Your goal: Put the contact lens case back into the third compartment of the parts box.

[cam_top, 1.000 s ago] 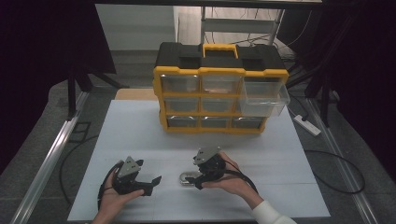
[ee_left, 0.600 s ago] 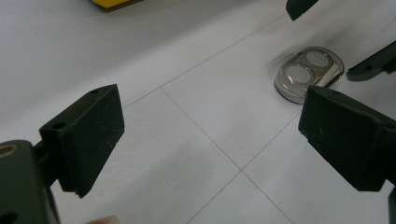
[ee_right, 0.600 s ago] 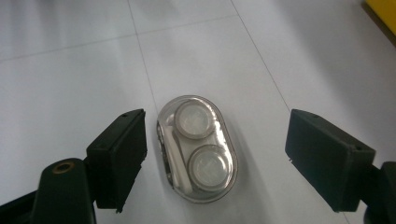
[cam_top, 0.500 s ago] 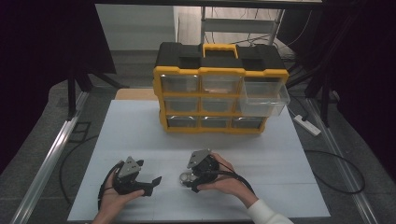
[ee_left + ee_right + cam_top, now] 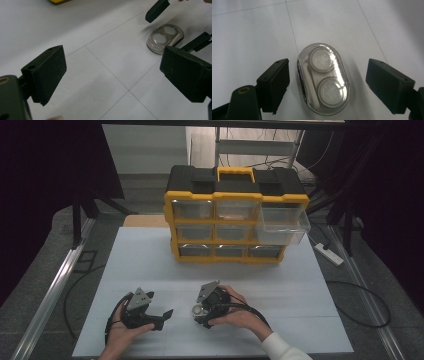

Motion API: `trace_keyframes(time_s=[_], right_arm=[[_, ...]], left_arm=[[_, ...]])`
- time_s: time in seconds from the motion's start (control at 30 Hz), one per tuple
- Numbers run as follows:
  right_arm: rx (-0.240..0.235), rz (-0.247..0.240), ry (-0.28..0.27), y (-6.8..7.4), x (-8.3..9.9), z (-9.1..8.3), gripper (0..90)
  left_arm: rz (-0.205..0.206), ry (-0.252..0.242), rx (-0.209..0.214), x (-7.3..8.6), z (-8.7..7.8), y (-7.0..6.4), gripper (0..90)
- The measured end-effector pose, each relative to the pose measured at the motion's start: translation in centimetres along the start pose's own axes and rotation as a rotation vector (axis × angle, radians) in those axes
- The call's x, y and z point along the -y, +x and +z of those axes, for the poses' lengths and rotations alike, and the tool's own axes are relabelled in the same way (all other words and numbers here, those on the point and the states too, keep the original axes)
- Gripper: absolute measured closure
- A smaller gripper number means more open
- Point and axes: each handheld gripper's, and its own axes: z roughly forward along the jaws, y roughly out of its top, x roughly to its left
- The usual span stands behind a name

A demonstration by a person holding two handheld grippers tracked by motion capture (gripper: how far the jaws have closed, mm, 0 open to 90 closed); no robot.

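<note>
A small clear oval case (image 5: pixel 323 78) with two round white caps and a white stick inside lies flat on the white table. My right gripper (image 5: pixel 327 85) hangs over it, open, one jaw on each side and neither touching. From above, the case (image 5: pixel 198 310) sits at the tip of the right gripper (image 5: pixel 201 309). My left gripper (image 5: pixel 162 316) rests to the left of it, open and holding nothing. In the left gripper view the case (image 5: pixel 165 38) lies ahead between the other gripper's jaws, beyond my left gripper (image 5: pixel 117 72).
A yellow and black drawer cabinet (image 5: pixel 234 215) stands at the back of the white table (image 5: pixel 300 295); its top right clear drawer (image 5: pixel 283 222) is pulled out. A power strip (image 5: pixel 329 254) lies off the table's right edge.
My right gripper has slid left and slightly nearer, bringing its jaws around the clear case. The left gripper has stayed put.
</note>
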Motion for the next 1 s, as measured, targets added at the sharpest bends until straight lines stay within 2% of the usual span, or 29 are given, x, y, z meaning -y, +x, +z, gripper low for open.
trace_keyframes(time_s=[0.2,0.6,0.63,0.67,0.8,1.0], right_arm=[[-0.009,-0.004,0.025,-0.07,0.06,0.41,20.4],[-0.05,0.002,0.03,-0.51,-0.09,0.51,25.5],[-0.054,0.0,0.025,-0.48,-0.14,0.47,31.2],[-0.054,0.0,0.025,-0.48,-0.14,0.47,31.2],[-0.067,-0.011,0.02,-0.39,-0.22,0.28,45.2],[-0.064,-0.022,0.023,-0.33,-0.27,0.18,47.0]], left_arm=[[0.0,0.002,0.001,0.01,0.04,-0.02,7.4],[0.002,0.0,0.004,0.01,0.05,-0.05,7.4],[0.002,0.001,0.004,0.01,0.06,-0.05,7.4],[0.002,0.001,0.003,0.02,0.06,-0.06,7.4],[0.001,0.001,0.002,0.02,0.04,-0.04,7.5],[0.002,-0.001,0.003,0.02,-0.03,-0.02,7.5]])
